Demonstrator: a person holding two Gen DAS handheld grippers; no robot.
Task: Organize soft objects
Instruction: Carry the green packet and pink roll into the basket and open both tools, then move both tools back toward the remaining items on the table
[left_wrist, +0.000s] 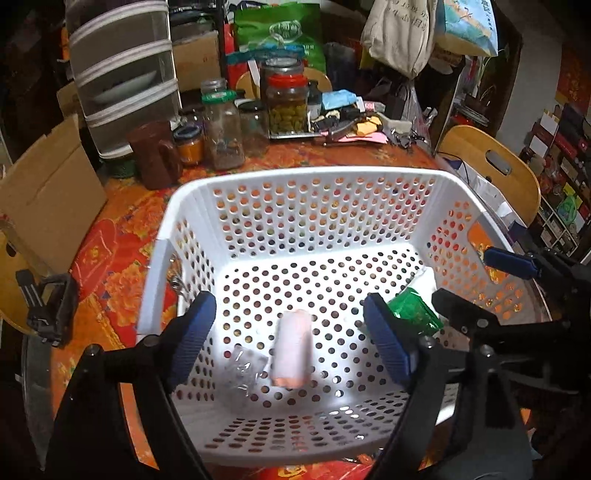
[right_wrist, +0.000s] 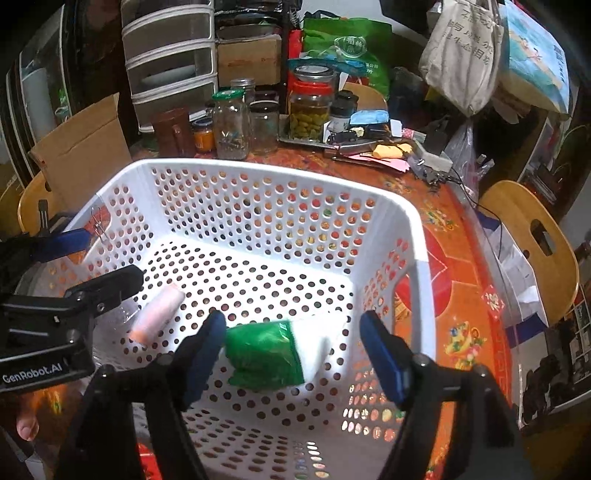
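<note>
A white perforated basket (left_wrist: 306, 177) (right_wrist: 258, 173) stands on the table. On its floor lie a pale pink roll (left_wrist: 292, 348) (right_wrist: 158, 312), a green and white soft packet (left_wrist: 413, 312) (right_wrist: 269, 354) and a clear plastic wrapper (left_wrist: 243, 365). My left gripper (left_wrist: 290, 338) is open above the pink roll, which sits between its jaws untouched. My right gripper (right_wrist: 293, 349) is open above the green packet. Each gripper shows in the other's view, the right one (left_wrist: 509, 291) and the left one (right_wrist: 55, 295).
Jars (left_wrist: 288, 103) (right_wrist: 308, 107), a brown mug (left_wrist: 157, 155), a drawer unit (left_wrist: 122, 70) and a cardboard box (left_wrist: 44, 199) stand behind the basket. Wooden chairs (left_wrist: 491, 170) (right_wrist: 532, 236) flank the red patterned tablecloth (right_wrist: 454, 258). Clutter and bags fill the back.
</note>
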